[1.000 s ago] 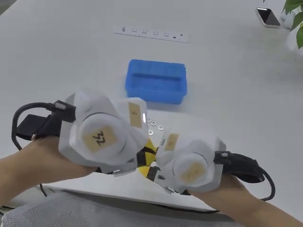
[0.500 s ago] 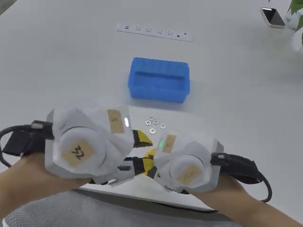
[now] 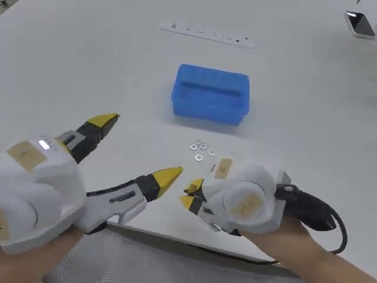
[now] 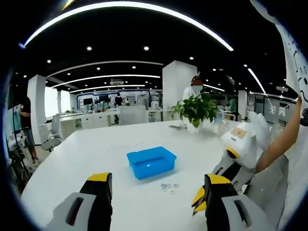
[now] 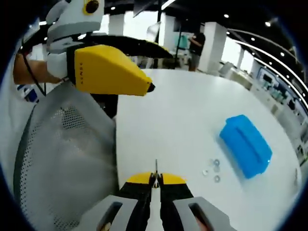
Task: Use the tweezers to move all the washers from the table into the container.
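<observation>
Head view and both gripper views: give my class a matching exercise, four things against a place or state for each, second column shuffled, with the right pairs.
Things
1. left gripper
2. right gripper
3. washers
4. blue container

Places or states
A. loose on the white table, on the near side of the container
B. jaws shut on the tweezers
C. between the washers and the power strip
D. jaws wide apart, holding nothing

Pairs: 1-D, 2-B, 3-A, 4-C
</observation>
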### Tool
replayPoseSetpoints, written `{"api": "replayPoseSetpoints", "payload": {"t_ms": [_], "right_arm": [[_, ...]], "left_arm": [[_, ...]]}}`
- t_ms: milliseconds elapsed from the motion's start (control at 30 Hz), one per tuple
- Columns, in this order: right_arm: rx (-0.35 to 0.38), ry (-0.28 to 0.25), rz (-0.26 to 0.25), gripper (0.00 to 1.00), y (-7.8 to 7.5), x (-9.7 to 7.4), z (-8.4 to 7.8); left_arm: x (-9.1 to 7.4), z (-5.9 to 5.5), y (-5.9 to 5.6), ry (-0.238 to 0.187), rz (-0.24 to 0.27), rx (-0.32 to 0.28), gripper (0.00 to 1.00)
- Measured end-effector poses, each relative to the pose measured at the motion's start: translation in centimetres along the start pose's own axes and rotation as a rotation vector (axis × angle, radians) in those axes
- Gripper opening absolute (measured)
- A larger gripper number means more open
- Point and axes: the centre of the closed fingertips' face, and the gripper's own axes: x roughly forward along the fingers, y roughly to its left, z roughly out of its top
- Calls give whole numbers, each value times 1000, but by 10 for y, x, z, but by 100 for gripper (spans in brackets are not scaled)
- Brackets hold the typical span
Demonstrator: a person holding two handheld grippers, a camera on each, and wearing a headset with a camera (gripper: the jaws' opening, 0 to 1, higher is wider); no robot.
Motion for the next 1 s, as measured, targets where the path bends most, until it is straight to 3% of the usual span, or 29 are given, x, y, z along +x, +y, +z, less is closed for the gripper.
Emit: {"api": "replayPoseSetpoints", "payload": {"t_ms": [33, 100, 267, 367, 400, 633, 1000], "right_arm": [[57, -12, 2, 2, -4, -1, 2], [115, -35, -11, 2, -15, -3, 5], [175, -73, -56, 2, -42, -10, 15], [203, -78, -88, 2, -60, -11, 15], [219, -75, -102, 2, -67, -11, 14], [288, -104, -150, 3, -97, -11, 15], [326, -107, -163, 3, -103, 0, 16]], "left_arm": [[-1, 0, 2, -28, 17, -7, 83], [-2, -5, 1, -24, 27, -6, 90], [1, 2, 4, -59, 51, 3, 92], [2, -4, 7, -31, 75, 16, 90], [2, -10, 8, -1, 81, 23, 89], [5, -20, 7, 48, 84, 77, 93], [6, -26, 9, 70, 81, 114, 98]]}}
